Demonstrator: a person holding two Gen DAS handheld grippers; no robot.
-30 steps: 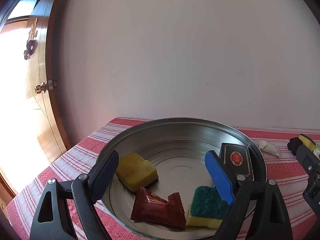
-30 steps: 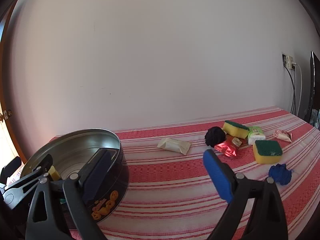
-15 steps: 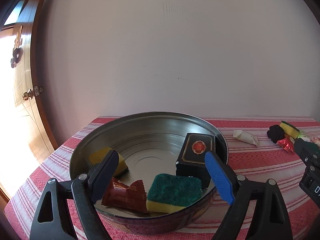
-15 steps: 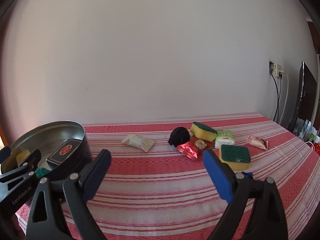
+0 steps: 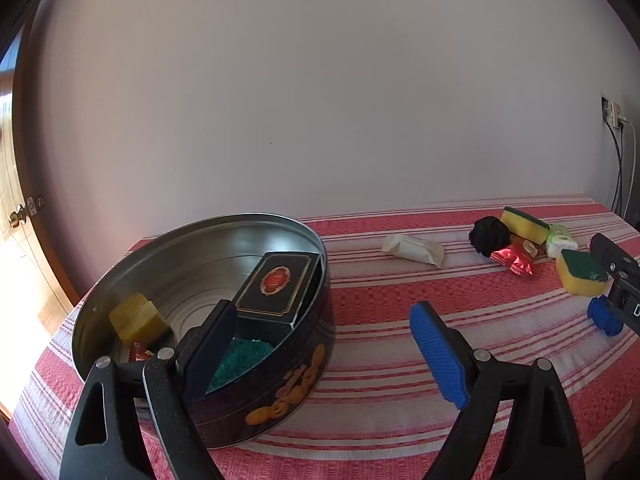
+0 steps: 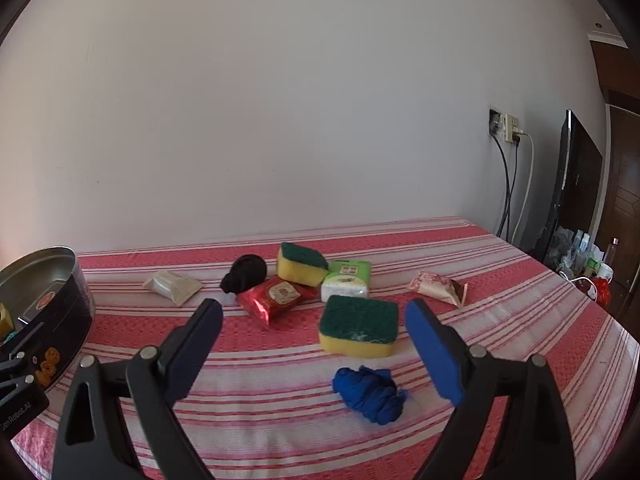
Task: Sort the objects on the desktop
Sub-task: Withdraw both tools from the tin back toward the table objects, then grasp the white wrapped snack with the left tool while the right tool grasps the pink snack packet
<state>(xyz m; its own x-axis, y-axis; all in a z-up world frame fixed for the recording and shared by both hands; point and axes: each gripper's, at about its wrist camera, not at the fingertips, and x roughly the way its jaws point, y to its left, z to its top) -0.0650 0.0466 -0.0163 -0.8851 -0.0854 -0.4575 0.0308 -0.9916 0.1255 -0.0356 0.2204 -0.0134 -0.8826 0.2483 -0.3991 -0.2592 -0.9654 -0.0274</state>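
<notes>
A round metal tin [image 5: 292,222] stands at the table's left end. It holds a black box [image 5: 276,284], a yellow sponge [image 5: 136,316], a green-topped sponge [image 5: 240,356] and a red packet [image 5: 138,354]. My left gripper [image 5: 322,312] is open and empty, straddling the tin's right wall. My right gripper [image 6: 314,308] is open and empty, low over the loose things. Between its fingers lie a green-and-yellow sponge [image 6: 358,326] and a blue cloth ball [image 6: 370,392]. Farther back sit a red packet [image 6: 276,294], a black ball [image 6: 244,274] and a second sponge [image 6: 302,264].
A green-and-white pack [image 6: 346,280], a white packet [image 6: 172,284] and a pink packet [image 6: 438,286] lie on the red striped cloth [image 6: 500,264]. A wall socket with cables [image 6: 506,124] and a dark screen [image 6: 572,184] stand beyond the right end. A door [image 5: 18,216] is at left.
Both grippers swung to the right, still open. The left one went from above the tin's inside to its right wall. The right one came up close to the sponge and blue ball.
</notes>
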